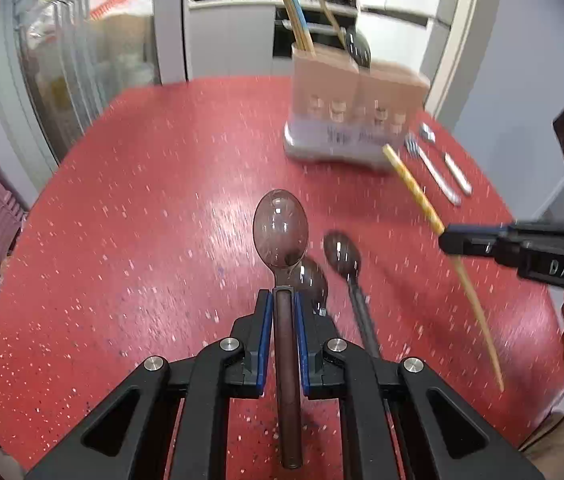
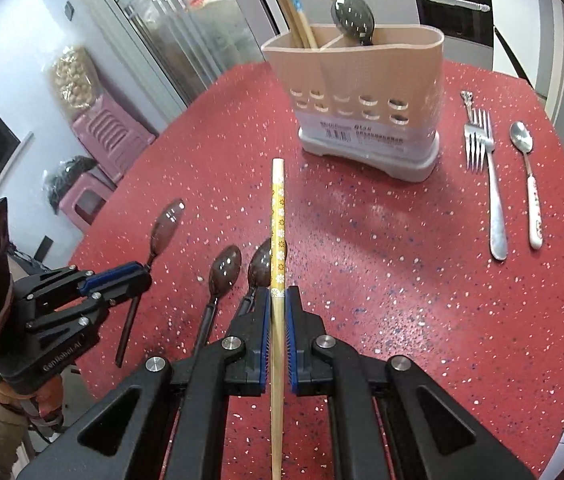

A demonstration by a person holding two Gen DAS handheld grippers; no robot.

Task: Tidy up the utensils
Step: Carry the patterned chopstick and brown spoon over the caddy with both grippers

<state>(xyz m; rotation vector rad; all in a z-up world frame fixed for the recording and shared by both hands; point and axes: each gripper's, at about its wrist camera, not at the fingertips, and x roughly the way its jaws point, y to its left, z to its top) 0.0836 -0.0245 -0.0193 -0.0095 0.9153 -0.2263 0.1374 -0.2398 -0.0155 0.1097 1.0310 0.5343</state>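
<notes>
The left gripper is clenched on the handle of a translucent brown plastic spoon, whose bowl juts past the blue pads in the middle of the left wrist view, lifted above the red speckled table. In the right wrist view the same gripper shows at the lower left, the spoon slanting up from it and its dark handle hanging below.

The right gripper is clamped on a wooden chopstick with a yellow flowered band near its upper end; the stick runs straight up the centre of the right wrist view, its tip pointing toward the holder. From the left wrist camera that gripper enters at the right edge, with the chopstick crossing it on a diagonal.

Two more brown plastic spoons lie on the table at lower centre, side by side: one to the left, the other just beside it, partly behind the chopstick.

A beige utensil holder on a grey base stands at upper centre of the right wrist view. Its left compartment holds several chopsticks; a dark spoon stands in a compartment to the right.

Right of the holder, a metal fork and a spoon with a white patterned handle lie near each other; a second fork lies against the first.
</notes>
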